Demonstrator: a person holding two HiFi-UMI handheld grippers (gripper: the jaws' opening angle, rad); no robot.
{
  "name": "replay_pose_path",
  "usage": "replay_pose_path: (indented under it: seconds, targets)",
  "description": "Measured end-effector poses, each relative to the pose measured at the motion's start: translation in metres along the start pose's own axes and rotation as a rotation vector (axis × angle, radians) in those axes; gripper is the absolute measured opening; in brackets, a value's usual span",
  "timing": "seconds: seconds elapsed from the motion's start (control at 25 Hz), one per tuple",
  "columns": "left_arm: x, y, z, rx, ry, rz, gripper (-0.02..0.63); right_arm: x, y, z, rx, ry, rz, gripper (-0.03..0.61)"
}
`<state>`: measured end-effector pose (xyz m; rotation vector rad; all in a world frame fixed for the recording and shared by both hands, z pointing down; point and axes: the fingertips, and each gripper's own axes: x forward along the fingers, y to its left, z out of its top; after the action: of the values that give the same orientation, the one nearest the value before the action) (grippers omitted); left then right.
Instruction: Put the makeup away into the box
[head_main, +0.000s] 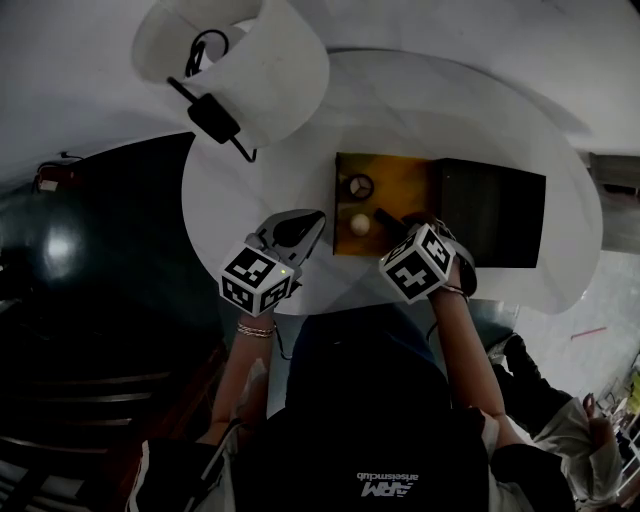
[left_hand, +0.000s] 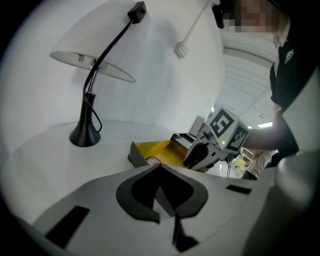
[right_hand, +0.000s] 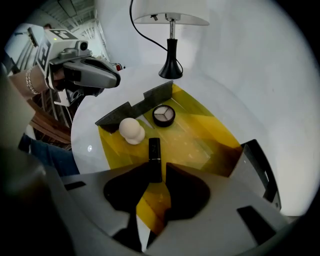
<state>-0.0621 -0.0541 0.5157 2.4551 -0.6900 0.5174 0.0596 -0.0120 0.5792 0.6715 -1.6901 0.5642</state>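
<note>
A yellow-lined box (head_main: 405, 185) (right_hand: 210, 135) stands open on the white round table (head_main: 260, 190). Inside it lie a round compact (head_main: 359, 186) (right_hand: 163, 115), a cream sponge (head_main: 359, 224) (right_hand: 131, 130) and a black lipstick tube (head_main: 388, 218) (right_hand: 154, 152). My right gripper (head_main: 398, 226) (right_hand: 157, 167) points steeply down into the box. The near end of the lipstick sits between its jaws, with a thin gap showing on the right side. My left gripper (head_main: 316, 220) (left_hand: 159, 167) hovers shut and empty over the table, left of the box.
The box's black lid (head_main: 492, 212) (right_hand: 260, 160) lies beside it on the right. A desk lamp with a white shade (head_main: 235, 60) and black base (left_hand: 85, 134) (right_hand: 171, 65) stands at the far left of the table. Beyond the table's near edge are the person's legs.
</note>
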Motion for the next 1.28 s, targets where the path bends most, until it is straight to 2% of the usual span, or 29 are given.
replay_pose_path:
  seconds: [0.4, 0.76, 1.28]
  targets:
    - [0.01, -0.006, 0.039, 0.111, -0.027, -0.001, 0.017, -0.02, -0.021, 0.009, 0.022, -0.073, -0.057, 0.114]
    - [0.016, -0.021, 0.075, 0.206, -0.041, 0.004, 0.017, -0.055, -0.04, 0.023, 0.043, -0.185, -0.112, 0.109]
    - [0.009, -0.059, 0.142, 0.343, -0.138, -0.014, 0.017, -0.138, -0.079, 0.029, 0.09, -0.392, -0.286, 0.074]
